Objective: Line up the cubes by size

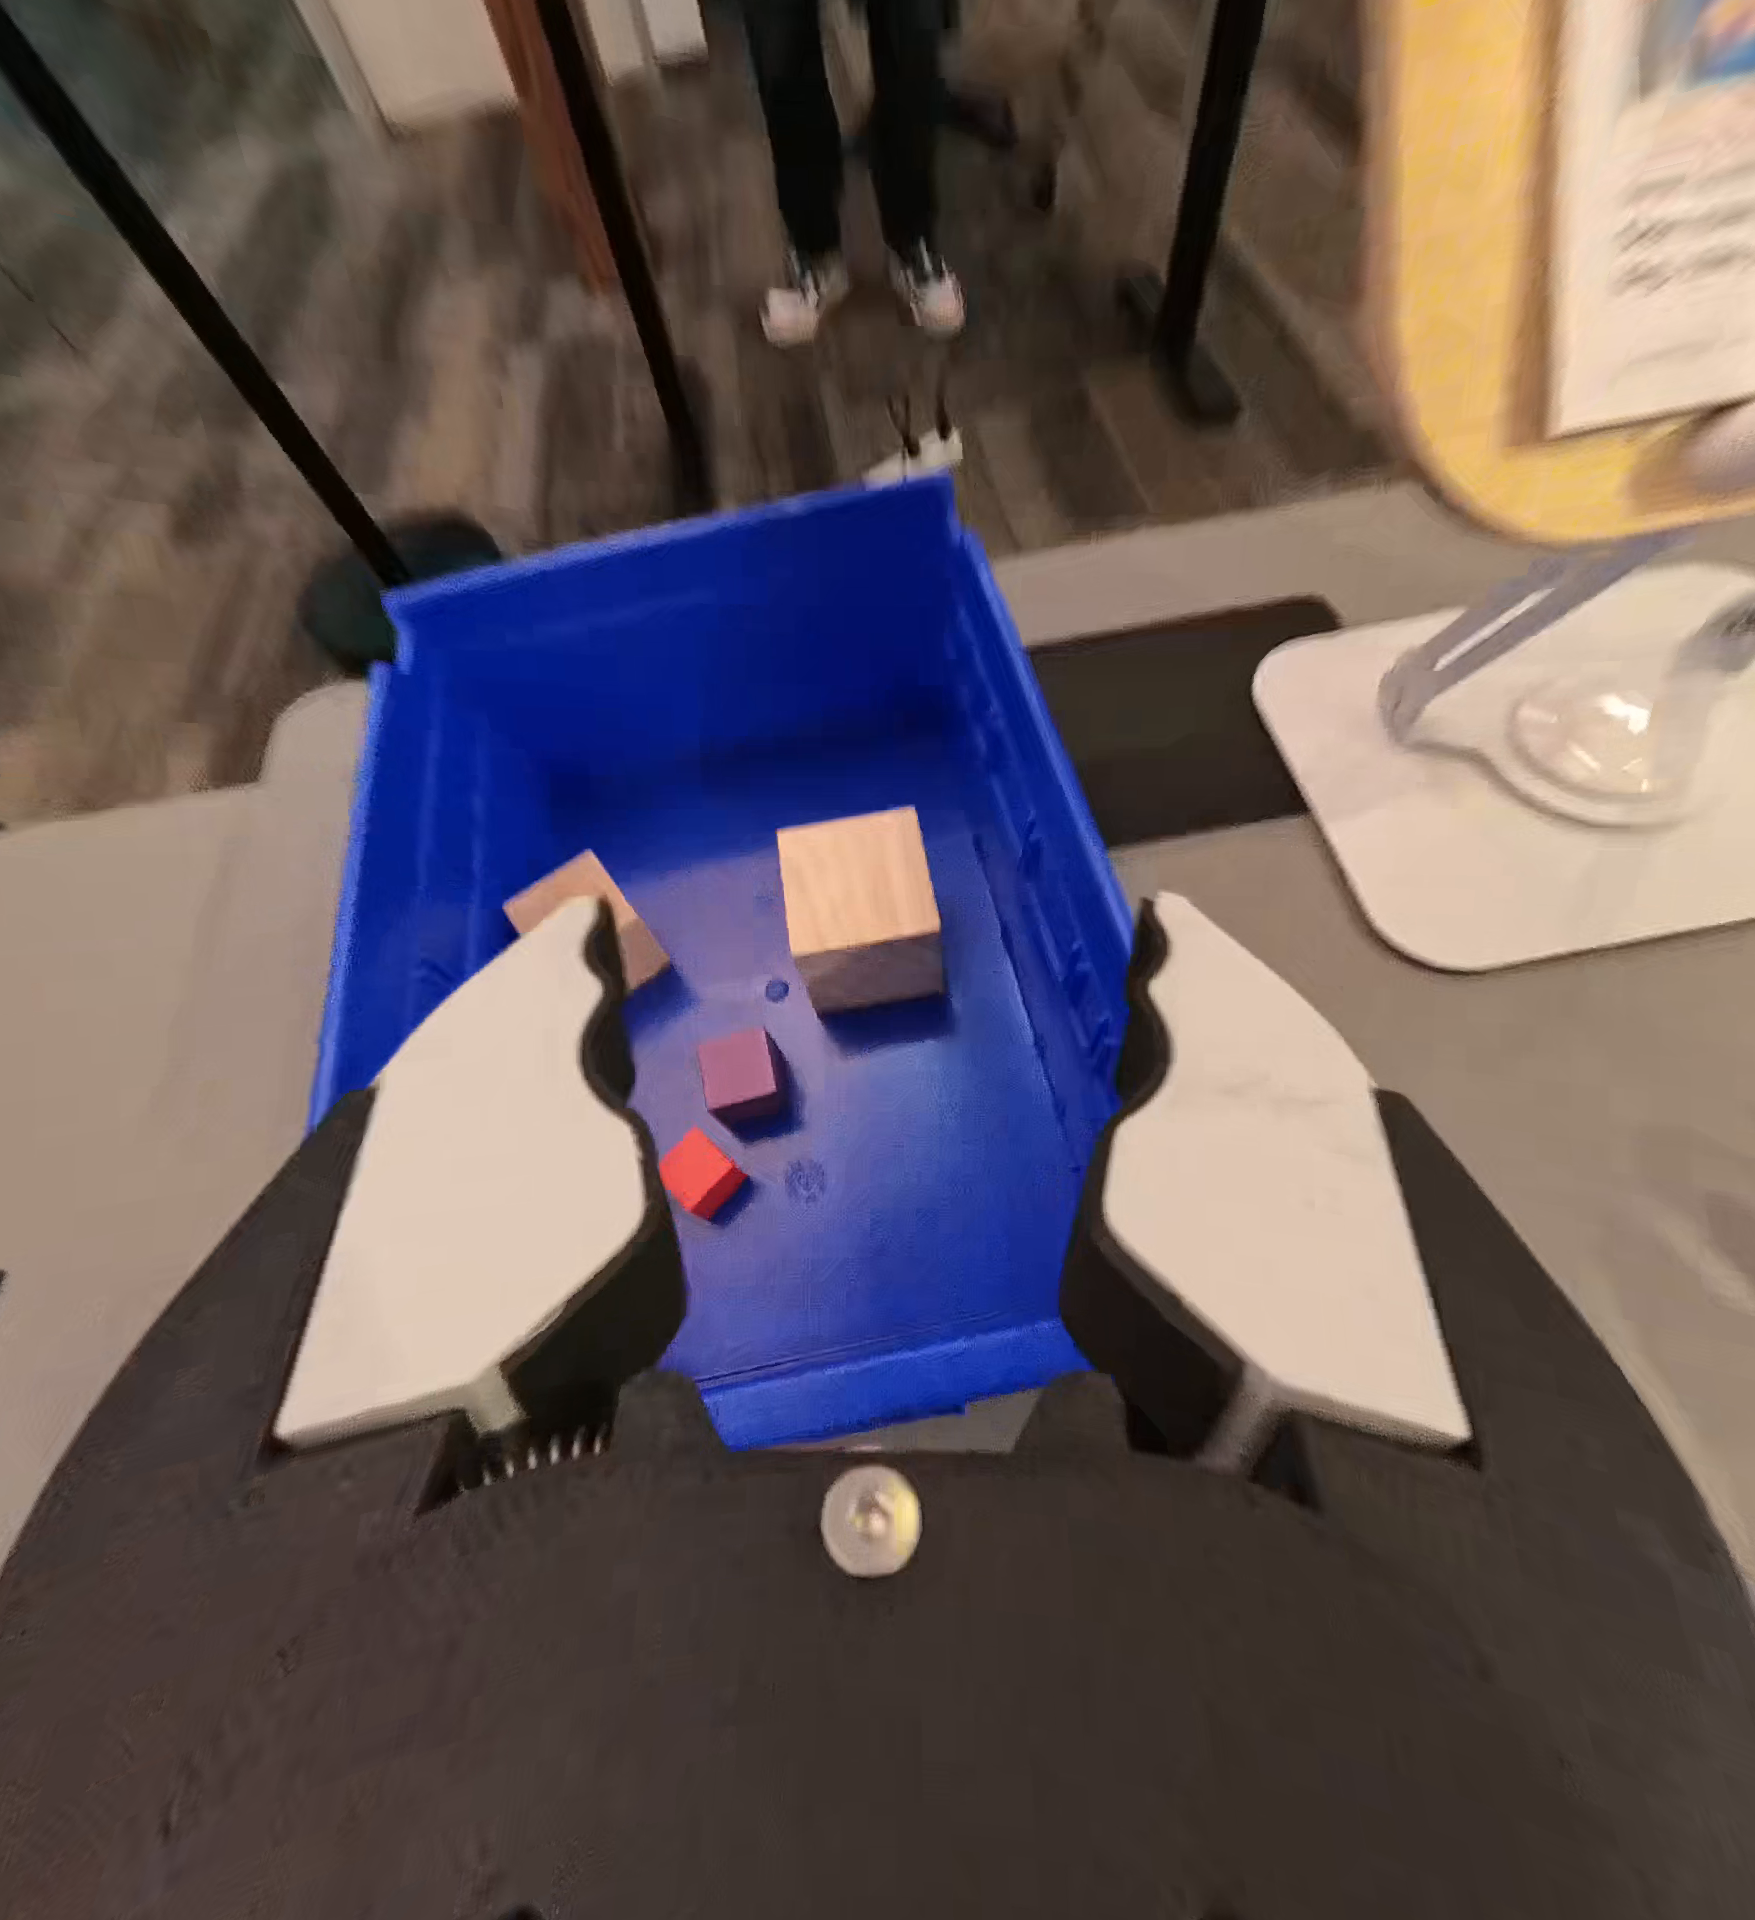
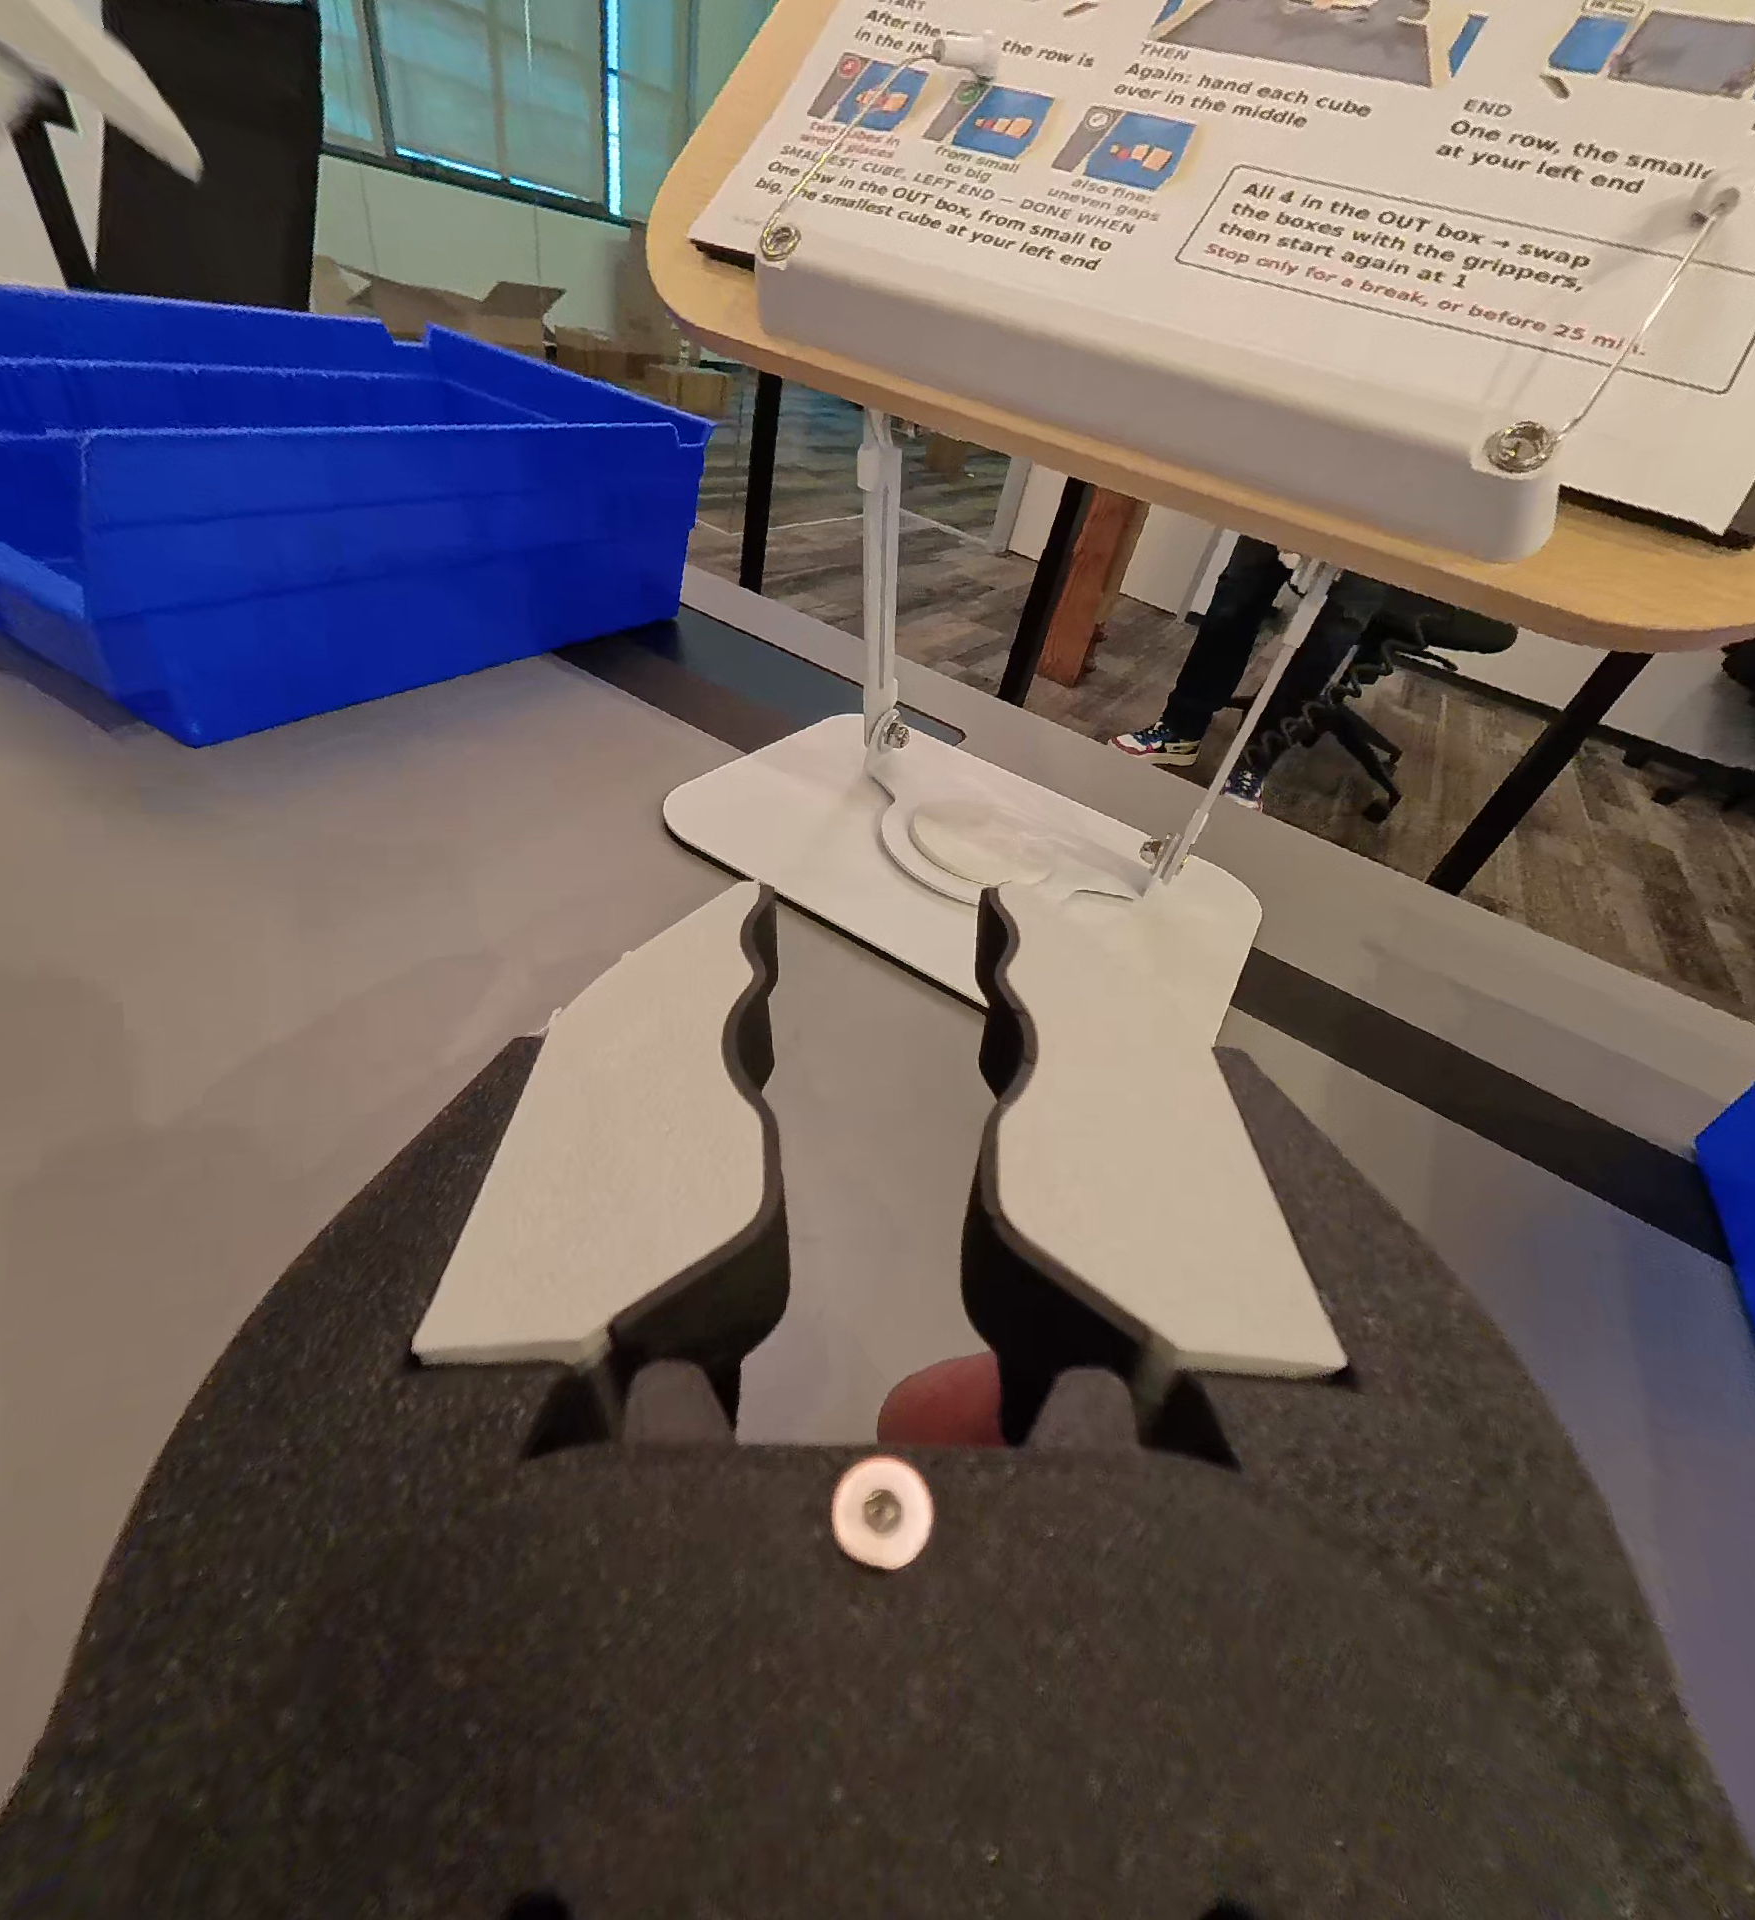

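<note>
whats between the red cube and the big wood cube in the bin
The purple cube sits between the red cube and the big wood cube on the bin floor, touching neither. The left wrist view shows it.

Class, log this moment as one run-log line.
left gripper: open above blue plastic bin | bin: four cubes, unaligned | right gripper: open, empty, over grey table

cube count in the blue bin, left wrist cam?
4. Big wooden cube far right, smaller wooden cube far left, partly behind the gripper finger, purple cube middle, red cube nearest. Fingers could hide more.
</note>
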Demonstrator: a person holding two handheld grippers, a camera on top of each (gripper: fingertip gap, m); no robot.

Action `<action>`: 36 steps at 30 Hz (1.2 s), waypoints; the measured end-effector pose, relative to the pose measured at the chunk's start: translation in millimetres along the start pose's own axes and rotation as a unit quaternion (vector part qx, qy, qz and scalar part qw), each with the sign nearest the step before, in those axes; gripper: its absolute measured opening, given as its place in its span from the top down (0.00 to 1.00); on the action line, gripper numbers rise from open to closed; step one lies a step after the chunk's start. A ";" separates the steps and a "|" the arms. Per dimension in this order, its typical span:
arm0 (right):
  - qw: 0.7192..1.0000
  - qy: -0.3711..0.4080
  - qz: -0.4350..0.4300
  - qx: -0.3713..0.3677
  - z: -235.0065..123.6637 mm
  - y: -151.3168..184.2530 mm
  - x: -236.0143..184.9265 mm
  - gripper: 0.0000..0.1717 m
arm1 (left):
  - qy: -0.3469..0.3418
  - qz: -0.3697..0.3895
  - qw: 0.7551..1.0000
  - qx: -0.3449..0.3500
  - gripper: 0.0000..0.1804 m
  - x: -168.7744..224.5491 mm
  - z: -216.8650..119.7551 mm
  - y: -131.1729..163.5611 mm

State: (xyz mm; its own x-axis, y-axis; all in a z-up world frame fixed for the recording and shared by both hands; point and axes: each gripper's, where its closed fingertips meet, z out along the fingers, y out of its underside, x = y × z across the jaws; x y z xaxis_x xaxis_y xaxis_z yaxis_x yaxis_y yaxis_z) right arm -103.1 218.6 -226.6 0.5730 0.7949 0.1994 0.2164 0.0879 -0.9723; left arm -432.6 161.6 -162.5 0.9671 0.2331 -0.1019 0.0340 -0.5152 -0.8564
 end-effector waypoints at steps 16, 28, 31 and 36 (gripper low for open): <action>1.000 -0.008 0.007 -0.005 0.7 1.3 -0.7 0.80 | -0.003 0.000 0.963 -0.268 0.55 -12.8 123.1 80.0; 1.000 -0.022 0.003 -0.004 0.6 1.2 -4.5 0.79 | 0.036 -0.051 0.982 -0.177 0.67 -16.3 114.2 62.1; 0.999 -0.050 0.005 0.018 -0.5 -5.1 -10.8 0.75 | 0.112 -0.103 0.984 -0.090 0.67 -8.0 73.3 31.5; 0.985 -0.130 -0.047 0.100 -8.1 -49.6 -48.7 0.68 | 0.320 -0.198 0.925 0.044 0.67 47.0 -23.7 -17.4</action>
State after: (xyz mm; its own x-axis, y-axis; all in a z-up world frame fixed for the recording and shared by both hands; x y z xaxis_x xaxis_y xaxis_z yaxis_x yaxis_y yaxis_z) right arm -135.3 170.6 -187.0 0.3300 0.9026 0.2764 0.0835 0.2637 -0.9610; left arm -381.8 162.0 -140.4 0.8354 -0.1623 0.5251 0.4237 -0.4184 -0.8034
